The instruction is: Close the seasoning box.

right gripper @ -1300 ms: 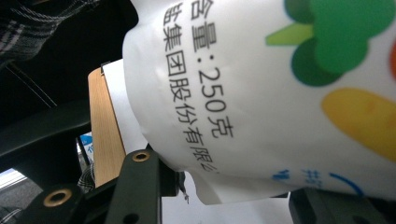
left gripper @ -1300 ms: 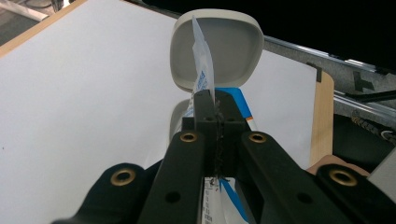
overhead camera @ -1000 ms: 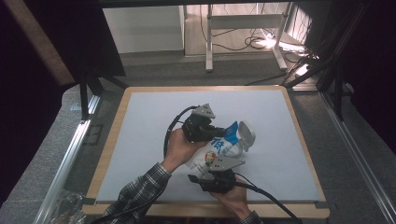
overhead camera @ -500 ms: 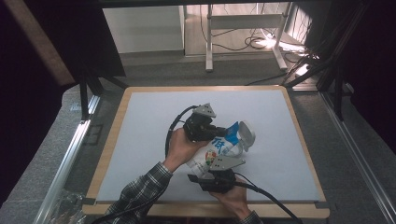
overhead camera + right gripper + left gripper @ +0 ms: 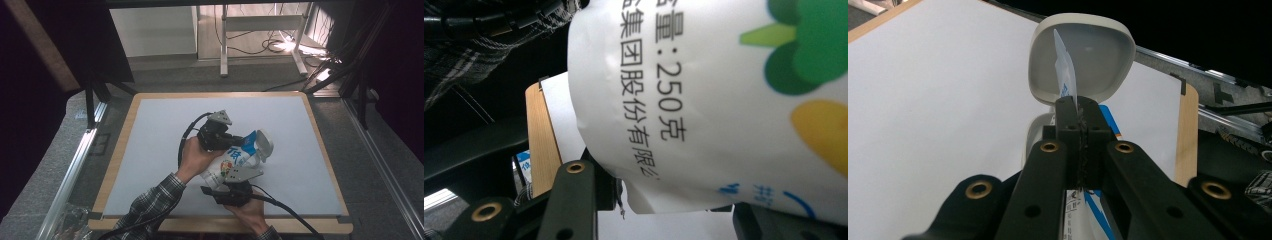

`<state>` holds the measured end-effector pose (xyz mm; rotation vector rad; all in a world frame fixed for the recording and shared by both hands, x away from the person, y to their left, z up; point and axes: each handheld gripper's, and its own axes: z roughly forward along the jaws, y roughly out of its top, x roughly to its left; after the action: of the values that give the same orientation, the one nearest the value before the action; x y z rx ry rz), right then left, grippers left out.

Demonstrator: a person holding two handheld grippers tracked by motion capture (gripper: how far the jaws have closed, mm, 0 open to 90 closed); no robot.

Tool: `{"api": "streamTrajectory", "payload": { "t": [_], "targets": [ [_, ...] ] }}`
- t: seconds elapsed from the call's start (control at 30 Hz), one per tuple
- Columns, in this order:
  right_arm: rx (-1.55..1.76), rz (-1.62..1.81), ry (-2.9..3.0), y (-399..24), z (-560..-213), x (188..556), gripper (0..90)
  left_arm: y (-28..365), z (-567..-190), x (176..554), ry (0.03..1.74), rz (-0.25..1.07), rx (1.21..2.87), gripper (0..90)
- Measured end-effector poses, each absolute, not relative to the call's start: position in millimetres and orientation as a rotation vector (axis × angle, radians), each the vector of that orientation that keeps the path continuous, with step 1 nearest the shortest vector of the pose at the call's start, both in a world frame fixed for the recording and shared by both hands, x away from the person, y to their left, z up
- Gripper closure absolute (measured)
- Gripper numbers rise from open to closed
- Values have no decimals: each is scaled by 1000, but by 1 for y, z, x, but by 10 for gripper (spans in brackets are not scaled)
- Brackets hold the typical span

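Note:
A white plastic bag point(image 5: 234, 161) with blue print and black lettering hangs over the middle of the table between both grippers. My left gripper point(image 5: 239, 141) is shut on the bag's thin upper edge point(image 5: 1066, 75); in the left gripper view the jaws point(image 5: 1079, 107) pinch that flat seam. My right gripper point(image 5: 235, 175) comes from the near side, shut on the full body of the bag point(image 5: 724, 100), which bulges between its fingers point(image 5: 574, 195). A white rounded dish point(image 5: 263, 144) sits just past the bag's far end, its hollow point(image 5: 1083, 65) facing the left gripper.
The white mat point(image 5: 160, 130) lies on a wood-edged board point(image 5: 327, 155). Metal rails point(image 5: 75, 160) run along both sides of the table. Cables trail from both grippers toward the near edge. Crumpled clear plastic point(image 5: 70, 222) lies at the near left corner.

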<state>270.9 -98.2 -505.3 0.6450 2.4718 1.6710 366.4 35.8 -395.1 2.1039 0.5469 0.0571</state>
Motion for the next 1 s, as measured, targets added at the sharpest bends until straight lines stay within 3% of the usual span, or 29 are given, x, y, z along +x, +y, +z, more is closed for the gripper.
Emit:
{"api": "streamTrajectory", "payload": {
  "t": [1.0],
  "targets": [
    [635, 1659, 2464, -98, -500, 270, 591, 30, -393, 375, 574, 1, 2138, 892]
  ]
}}
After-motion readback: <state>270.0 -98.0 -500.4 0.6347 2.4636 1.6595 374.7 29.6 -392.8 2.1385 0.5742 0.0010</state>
